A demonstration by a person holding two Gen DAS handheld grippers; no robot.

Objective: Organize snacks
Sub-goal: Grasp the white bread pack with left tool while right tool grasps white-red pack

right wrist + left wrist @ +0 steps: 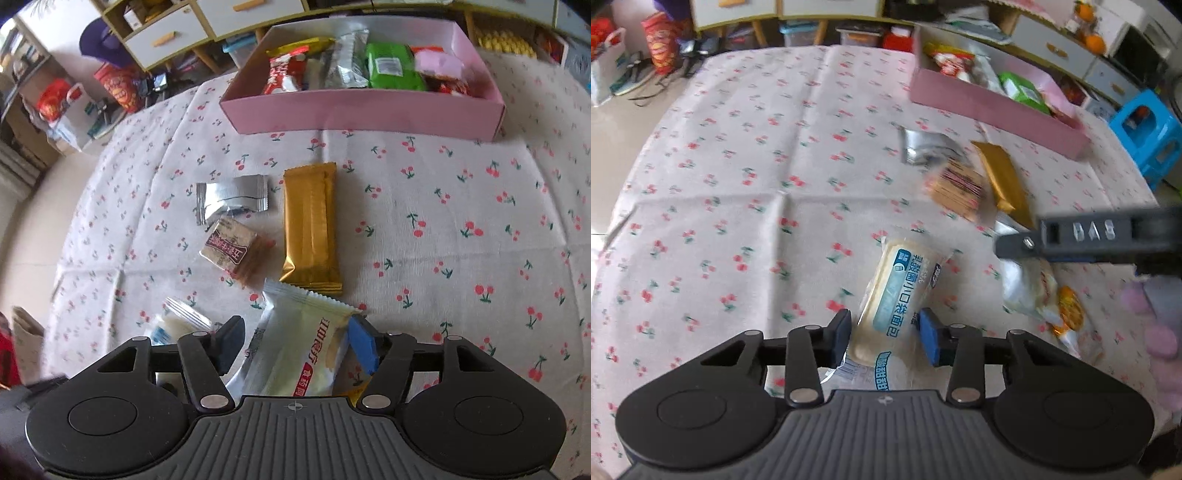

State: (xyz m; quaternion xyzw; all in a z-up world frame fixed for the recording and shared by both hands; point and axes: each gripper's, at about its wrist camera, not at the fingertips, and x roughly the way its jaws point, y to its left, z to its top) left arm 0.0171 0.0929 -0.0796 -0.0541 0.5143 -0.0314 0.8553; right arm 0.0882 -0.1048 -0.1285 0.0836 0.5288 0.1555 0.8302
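The left gripper [884,338] is held low over the table [738,184], its jaws spread on either side of a blue-labelled bread packet [897,295]. The packet lies between the pads, but firm contact cannot be confirmed; motion blur makes the gap hard to judge. This placement is read as a grasp being set up, not yet closed.

The right gripper [297,345] is positioned likewise, jaws spread around a white bread packet with red lettering [303,354], which rests on the table with its crimped end pointing away. Both packets are thus straddled across their short width, presumably so that closing bites the narrow side.

Loose on the cloth beyond: a silver foil packet [231,197], a small brown biscuit packet [231,247] just beside it, and a gold wrapper bar [310,225] lying lengthwise toward the box.

The pink box [369,116] stands at the far edge of the table, open-topped. Recorded inside, left to right: a red-and-white packet [282,75], a silver packet [345,61], a green packet [393,66], a pink packet [439,64]. The box is judged partly filled, with five snacks still outside it.
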